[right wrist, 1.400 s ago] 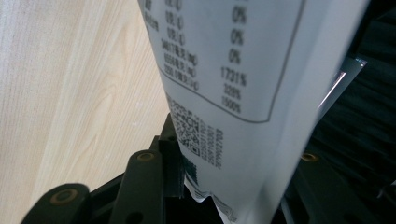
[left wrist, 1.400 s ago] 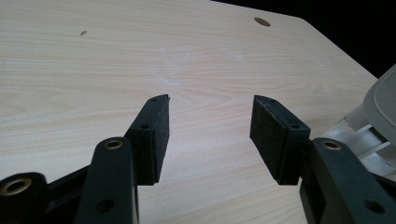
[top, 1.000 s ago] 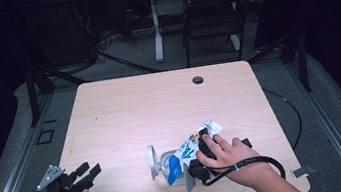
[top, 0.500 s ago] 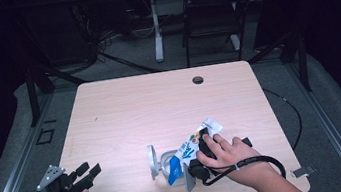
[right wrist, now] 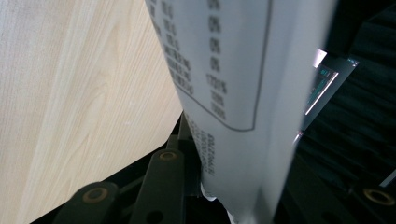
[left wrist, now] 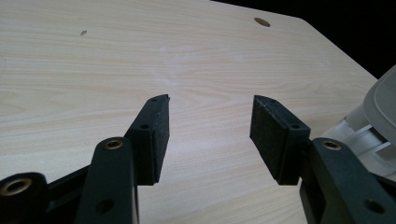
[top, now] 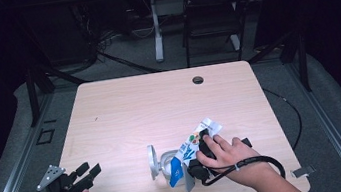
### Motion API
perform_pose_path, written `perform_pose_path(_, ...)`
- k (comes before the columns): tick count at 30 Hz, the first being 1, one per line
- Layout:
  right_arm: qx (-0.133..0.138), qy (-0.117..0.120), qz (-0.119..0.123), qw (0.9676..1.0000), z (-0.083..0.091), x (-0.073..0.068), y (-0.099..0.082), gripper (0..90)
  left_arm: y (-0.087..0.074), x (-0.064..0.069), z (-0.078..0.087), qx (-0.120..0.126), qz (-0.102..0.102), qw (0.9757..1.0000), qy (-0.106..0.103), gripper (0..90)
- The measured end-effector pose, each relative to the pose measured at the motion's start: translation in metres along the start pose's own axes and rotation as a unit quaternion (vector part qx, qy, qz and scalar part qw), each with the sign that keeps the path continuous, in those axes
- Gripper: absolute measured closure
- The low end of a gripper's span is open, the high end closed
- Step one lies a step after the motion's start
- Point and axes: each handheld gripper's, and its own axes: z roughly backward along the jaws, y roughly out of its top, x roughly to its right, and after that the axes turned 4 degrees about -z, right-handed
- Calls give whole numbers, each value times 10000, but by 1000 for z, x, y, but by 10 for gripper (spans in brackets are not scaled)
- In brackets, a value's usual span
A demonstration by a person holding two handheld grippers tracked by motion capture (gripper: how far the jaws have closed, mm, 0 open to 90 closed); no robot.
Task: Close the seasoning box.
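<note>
The right hand lies palm-down at the light wooden table's five o'clock, its right gripper, jaws just closing, clamped on the white-and-blue printed carton. At seven o'clock, the left gripper gapes empty.

My right hand hides the right gripper's jaws; the carton fills my close view, its print blurred.
</note>
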Motion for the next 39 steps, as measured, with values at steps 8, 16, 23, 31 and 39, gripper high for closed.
perform_pose_path(8, 35, 25, -80, 10000, -1, -1, 0, 776, 0, 0, 0, -4, 9, 10000, 5, 480)
perform_pose_path(16, 28, 56, -91, 9999, -1, -2, 0, 795, 0, -1, 0, -2, 13, 10000, 13, 480)
perform_pose_path(23, 42, 77, -91, 9999, 0, -2, 1, 837, 0, -1, 0, -3, 8, 10000, 13, 481)
perform_pose_path(31, 77, 107, -218, 9997, 0, -1, 2, 870, 0, -1, 0, -7, 7, 10000, 15, 480)
perform_pose_path(39, 62, 150, -374, 9992, 1, -1, 1, 884, 0, 0, 0, -6, 5, 10000, 15, 480)
